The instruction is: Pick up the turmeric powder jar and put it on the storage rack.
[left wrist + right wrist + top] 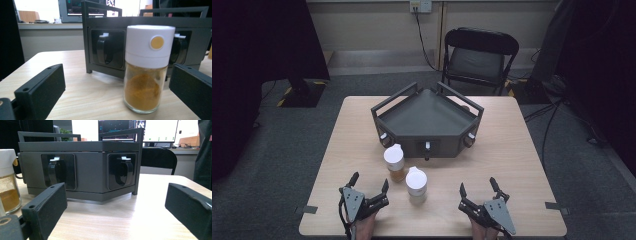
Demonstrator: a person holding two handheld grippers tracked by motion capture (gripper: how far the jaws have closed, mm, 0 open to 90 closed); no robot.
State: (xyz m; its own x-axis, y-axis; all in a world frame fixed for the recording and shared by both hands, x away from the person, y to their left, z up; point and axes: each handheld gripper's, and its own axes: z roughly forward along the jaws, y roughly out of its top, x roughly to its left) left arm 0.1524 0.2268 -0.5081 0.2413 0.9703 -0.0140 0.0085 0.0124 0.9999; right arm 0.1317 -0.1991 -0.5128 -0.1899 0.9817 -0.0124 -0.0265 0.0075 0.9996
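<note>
Two glass spice jars with white caps stand on the wooden table (512, 150), in front of a dark grey angular rack (427, 120). One jar (394, 162) is nearer the rack, the other (416, 184) nearer me. My left gripper (369, 185) is open just left of the jars. In the left gripper view, a jar of orange powder (146, 75) stands ahead between the jaw lines, closer to the right jaw and untouched by my left gripper (117, 72). My right gripper (477, 185) is open to the jars' right and holds nothing. The right gripper view has my right gripper (116, 195) facing the rack (82, 170), with a jar (7, 185) at the left edge.
The rack's front faces carry recessed black latches (121, 171) with white tabs, and rails run along its top. A black folding chair (479, 55) stands behind the table. Bare tabletop lies to the right of the rack and in front of my right gripper.
</note>
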